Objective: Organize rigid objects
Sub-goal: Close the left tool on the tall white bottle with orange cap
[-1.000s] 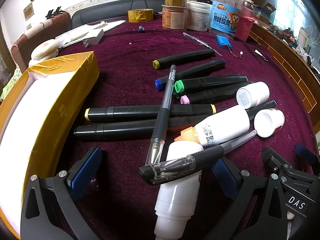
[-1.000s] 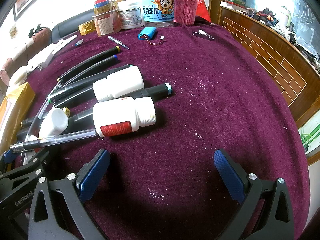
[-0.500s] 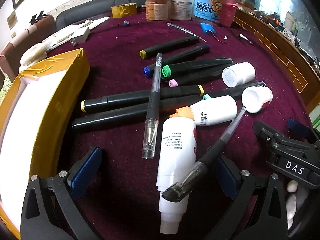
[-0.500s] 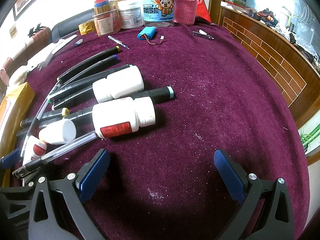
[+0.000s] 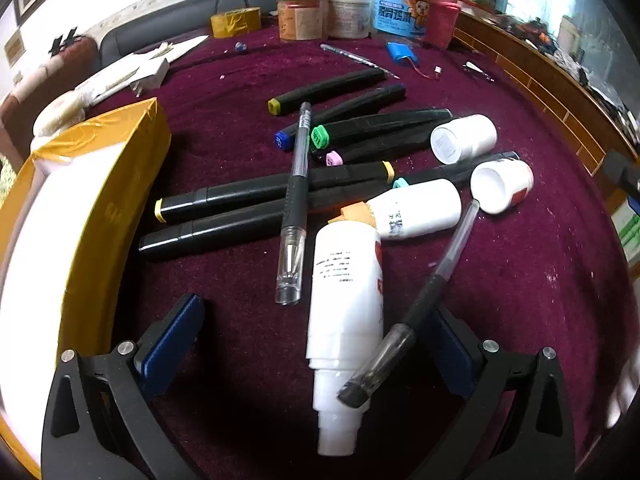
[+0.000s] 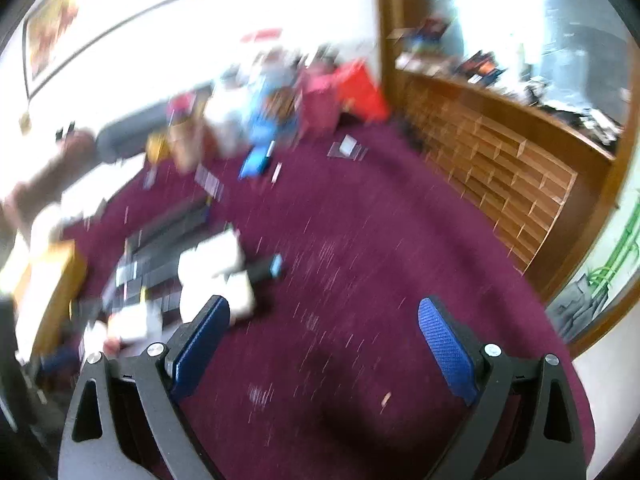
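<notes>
a table covered in dark maroon velvet cloth (image 5: pixel 500 280) carries a heap of black markers (image 5: pixel 272 192), clear gel pens (image 5: pixel 294 216), white plastic bottles (image 5: pixel 344 292), a yellow-taped box (image 5: pixel 120 184), a blue battery pack (image 5: pixel 400 49) and jars (image 5: pixel 348 10) at the far edge

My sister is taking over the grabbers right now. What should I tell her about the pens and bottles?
Left gripper: open, holding nothing, low over the pile.
Right gripper: open, holding nothing, over bare cloth; its view is blurred.
Near the left jaws: a white bottle lying down, with a clear pen resting across its neck.
Another clear pen lies across the black markers. Three more white bottles lie to the right.
The yellow box is on the left.
Done: nothing looks sorted.
Left: everything in the pile.
</notes>
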Action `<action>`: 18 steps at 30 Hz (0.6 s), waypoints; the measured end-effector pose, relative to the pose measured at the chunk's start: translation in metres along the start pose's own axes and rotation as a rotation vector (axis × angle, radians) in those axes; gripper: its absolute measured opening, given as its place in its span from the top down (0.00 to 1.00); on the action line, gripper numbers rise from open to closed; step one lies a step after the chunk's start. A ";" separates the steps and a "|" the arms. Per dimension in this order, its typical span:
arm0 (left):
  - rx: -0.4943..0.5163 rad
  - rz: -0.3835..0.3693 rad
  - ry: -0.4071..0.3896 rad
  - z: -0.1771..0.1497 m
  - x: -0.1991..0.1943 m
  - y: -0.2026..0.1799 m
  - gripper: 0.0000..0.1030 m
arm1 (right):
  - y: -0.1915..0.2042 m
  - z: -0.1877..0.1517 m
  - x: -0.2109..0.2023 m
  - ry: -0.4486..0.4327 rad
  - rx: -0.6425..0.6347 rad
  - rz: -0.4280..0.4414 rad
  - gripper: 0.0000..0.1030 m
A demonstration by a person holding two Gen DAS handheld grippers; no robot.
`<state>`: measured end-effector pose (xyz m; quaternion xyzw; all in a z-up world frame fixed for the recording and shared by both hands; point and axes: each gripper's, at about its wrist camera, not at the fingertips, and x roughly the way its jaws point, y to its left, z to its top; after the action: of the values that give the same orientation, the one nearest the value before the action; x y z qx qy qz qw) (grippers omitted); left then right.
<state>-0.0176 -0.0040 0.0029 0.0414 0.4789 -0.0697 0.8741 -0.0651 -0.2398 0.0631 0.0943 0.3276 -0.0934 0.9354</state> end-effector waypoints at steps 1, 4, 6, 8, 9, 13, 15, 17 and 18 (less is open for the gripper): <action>-0.004 0.002 0.000 0.001 0.000 -0.001 0.00 | -0.004 0.004 0.007 0.014 0.019 0.000 0.10; -0.028 0.016 0.000 0.003 0.002 -0.002 0.00 | -0.012 0.013 0.036 0.074 0.071 0.011 0.10; -0.029 0.021 0.000 0.003 0.003 -0.002 0.00 | -0.013 0.011 0.053 0.092 0.106 0.013 0.16; -0.027 0.012 0.000 0.003 0.002 -0.001 0.00 | -0.015 0.005 0.066 0.116 0.140 0.044 0.19; -0.018 0.002 0.000 0.002 0.002 0.000 0.05 | -0.015 0.003 0.069 0.122 0.150 0.058 0.19; -0.011 -0.130 0.031 -0.001 -0.016 0.009 0.10 | -0.022 -0.003 0.065 0.109 0.176 0.108 0.19; -0.033 -0.230 0.004 -0.002 -0.034 0.018 0.10 | -0.024 -0.005 0.070 0.134 0.187 0.128 0.19; -0.006 -0.227 -0.040 0.001 -0.048 0.021 0.10 | -0.023 -0.003 0.072 0.142 0.189 0.139 0.19; 0.009 -0.209 -0.059 0.003 -0.051 0.021 0.10 | -0.022 -0.003 0.072 0.143 0.184 0.145 0.19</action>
<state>-0.0389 0.0209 0.0477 -0.0070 0.4541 -0.1639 0.8757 -0.0172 -0.2685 0.0128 0.2095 0.3756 -0.0480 0.9015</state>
